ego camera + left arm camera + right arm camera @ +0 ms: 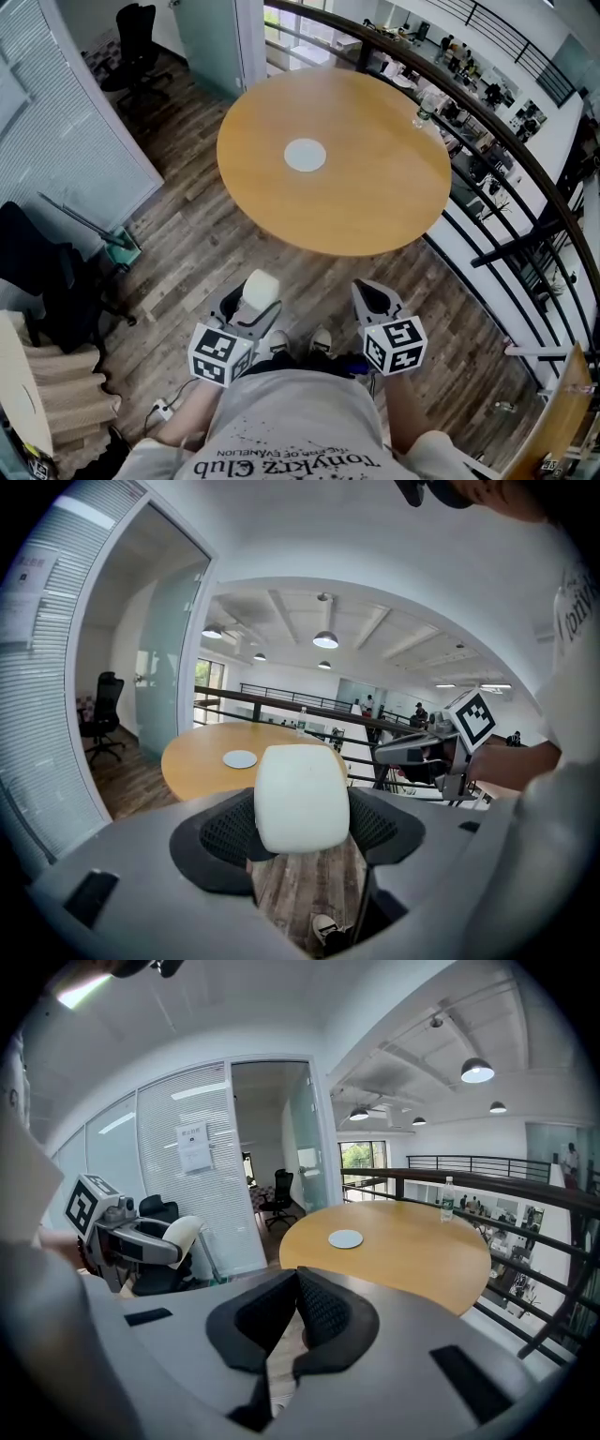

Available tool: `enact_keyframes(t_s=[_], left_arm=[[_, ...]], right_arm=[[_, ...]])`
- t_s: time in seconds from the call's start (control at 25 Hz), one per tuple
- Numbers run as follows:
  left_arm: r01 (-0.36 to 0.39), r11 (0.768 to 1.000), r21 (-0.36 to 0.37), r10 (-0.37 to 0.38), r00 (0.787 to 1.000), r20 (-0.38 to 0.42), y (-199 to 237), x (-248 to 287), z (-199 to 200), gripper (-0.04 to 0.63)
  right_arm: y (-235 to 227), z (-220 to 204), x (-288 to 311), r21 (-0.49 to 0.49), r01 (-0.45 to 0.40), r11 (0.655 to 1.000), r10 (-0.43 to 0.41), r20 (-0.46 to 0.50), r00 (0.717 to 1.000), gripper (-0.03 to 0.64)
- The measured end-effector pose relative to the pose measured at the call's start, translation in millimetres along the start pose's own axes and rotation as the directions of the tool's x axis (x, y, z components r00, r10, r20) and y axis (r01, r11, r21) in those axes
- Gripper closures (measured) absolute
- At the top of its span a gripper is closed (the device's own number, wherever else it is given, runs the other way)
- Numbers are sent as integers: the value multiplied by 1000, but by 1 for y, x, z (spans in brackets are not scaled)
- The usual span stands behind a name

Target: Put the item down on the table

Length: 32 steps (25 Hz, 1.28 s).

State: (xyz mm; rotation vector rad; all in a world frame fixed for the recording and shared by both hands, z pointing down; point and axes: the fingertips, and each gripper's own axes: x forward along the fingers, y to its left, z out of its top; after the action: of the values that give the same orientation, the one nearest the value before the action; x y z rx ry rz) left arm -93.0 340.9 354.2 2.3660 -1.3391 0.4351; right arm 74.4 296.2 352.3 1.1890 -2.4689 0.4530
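Observation:
My left gripper (260, 302) is shut on a white rounded item (261, 287), a smooth cup-like block that fills the space between its jaws (301, 797). It is held in front of the person's body, above the wooden floor, short of the round wooden table (375, 202). A pale round coaster (305, 155) lies near the table's middle. My right gripper (373, 298) is level with the left one, its jaws shut with nothing between them (292, 1309). From the right gripper view the left gripper and its white item (184, 1233) show at the left.
A clear bottle (423, 114) stands at the table's far right edge. A dark railing (506, 141) curves behind and right of the table, with an open office floor below. A black office chair (136, 42) is at the far left, beside glass walls with blinds (66, 141).

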Motion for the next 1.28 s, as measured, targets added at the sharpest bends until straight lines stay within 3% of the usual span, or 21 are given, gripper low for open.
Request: enact_keyframes(t_s=[0.44,0.76,1.28], left_arm=[[27,999,38,-28,1000,7,33,-6,9,282],[34,998,47,-33,999,-19,43,53,23,282],[9,1000,27,-9,1000,-19,90,162,94,282]], right_arm=[[10,10,15,-21,52,998,-51,13,999,592],[-52,6,45,49,82,995,-84,26,996,592],[-157,69,130,66,58,996,-60,36,998,592]])
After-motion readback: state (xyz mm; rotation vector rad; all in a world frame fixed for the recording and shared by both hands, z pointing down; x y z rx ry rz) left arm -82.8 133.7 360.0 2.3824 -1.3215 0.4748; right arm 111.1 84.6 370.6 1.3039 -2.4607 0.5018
